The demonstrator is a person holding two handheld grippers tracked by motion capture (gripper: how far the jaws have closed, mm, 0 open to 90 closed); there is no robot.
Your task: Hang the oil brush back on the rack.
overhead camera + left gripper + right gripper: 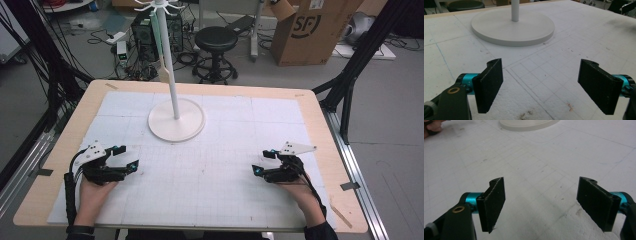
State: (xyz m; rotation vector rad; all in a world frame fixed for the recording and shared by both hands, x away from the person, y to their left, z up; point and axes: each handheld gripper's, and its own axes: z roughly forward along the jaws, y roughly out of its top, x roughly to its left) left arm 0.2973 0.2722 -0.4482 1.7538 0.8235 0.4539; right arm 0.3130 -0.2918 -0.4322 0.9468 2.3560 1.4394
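High view: a white gridded foam mat [200, 170] is laid over a wooden table [70, 145]. A white stand [176, 119], made of a round flat base and an upright pole, is placed in the upper centre of the mat, left of the frame's midline. The left gripper [126, 157] is held at the lower left of the frame and the right gripper [264, 162] at the lower right; both rest low on the mat, well apart from each other and from the stand, with their tips turned inward toward the centre.

Left gripper view: the left gripper [540, 83] is seen with its jaws spread wide and nothing between them; bare mat [544, 75] lies in the gap. The stand's base [512, 27] is seen in the upper centre, beyond the jaws.

Right gripper view: the right gripper [541, 203] is likewise shown wide open and empty. The edge of the stand's base [529, 124] appears at the top of the frame.
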